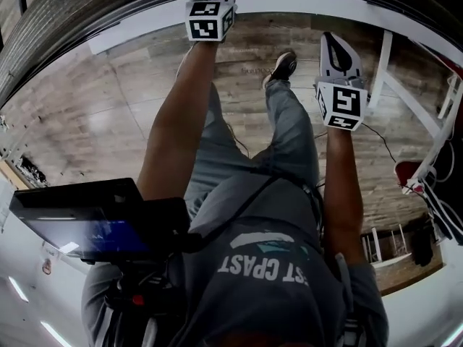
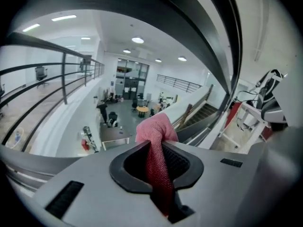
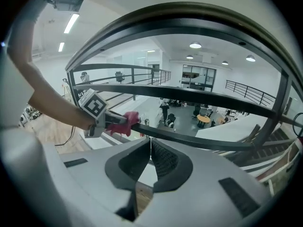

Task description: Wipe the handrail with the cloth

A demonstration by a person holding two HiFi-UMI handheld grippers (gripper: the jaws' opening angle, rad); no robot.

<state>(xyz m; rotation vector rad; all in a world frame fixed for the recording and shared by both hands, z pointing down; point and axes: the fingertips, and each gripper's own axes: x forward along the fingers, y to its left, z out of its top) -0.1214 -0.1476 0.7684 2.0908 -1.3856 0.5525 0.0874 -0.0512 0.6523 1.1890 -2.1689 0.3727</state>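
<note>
At a mezzanine railing above an atrium, the left tool (image 2: 156, 145) clamps the red cloth (image 3: 124, 123) against the dark handrail (image 3: 197, 142) for wiping, while the right tool (image 3: 149, 145), closed and empty, waits nearby.

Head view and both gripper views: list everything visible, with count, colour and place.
handrail: one, black, crossing the right gripper view
cloth: one, red, in the left gripper's jaws, at the handrail
floor: wood-look brown, under the person
screen device: one, black, head view's lower left
round table: one, yellow, in the hall below
left gripper: grey, shut on the cloth
right gripper: grey, jaws together, empty
person: grey shirt and trousers, dark shoe
</note>
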